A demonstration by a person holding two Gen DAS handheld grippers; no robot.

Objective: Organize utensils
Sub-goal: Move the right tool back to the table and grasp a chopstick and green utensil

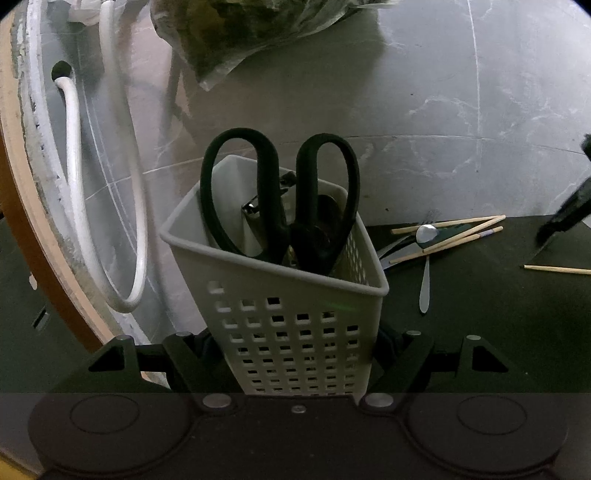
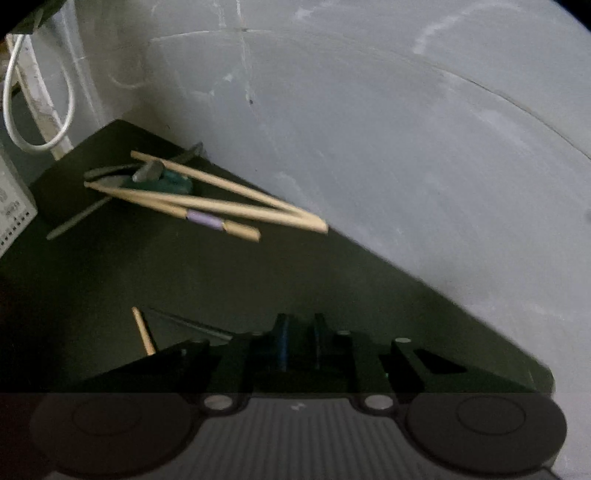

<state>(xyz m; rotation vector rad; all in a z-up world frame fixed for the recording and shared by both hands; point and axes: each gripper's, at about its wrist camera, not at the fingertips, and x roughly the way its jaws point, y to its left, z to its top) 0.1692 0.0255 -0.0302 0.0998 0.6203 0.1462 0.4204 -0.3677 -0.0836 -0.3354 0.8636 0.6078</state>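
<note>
My left gripper (image 1: 295, 338) is shut on a white perforated utensil basket (image 1: 295, 295), one finger on each side of its base. Black scissors (image 1: 280, 199) stand in it, handles up, with other dark utensils behind them. To the right, on a black mat (image 1: 480, 332), lies a pile of wooden chopsticks (image 1: 454, 232) with a spoon (image 1: 426, 236). In the right wrist view the same chopsticks (image 2: 207, 199) cross over dark utensils. My right gripper (image 2: 300, 321) hovers low over the mat with its jaws nearly together and nothing visible between them. A lone chopstick (image 2: 144, 330) lies just left of it.
A white cable (image 1: 77, 166) loops down the wall left of the basket. A clear bag of green stuff (image 1: 240, 33) hangs above it. The grey marbled surface (image 2: 406, 147) begins past the mat's far edge. The basket's corner (image 2: 11, 206) shows at the left.
</note>
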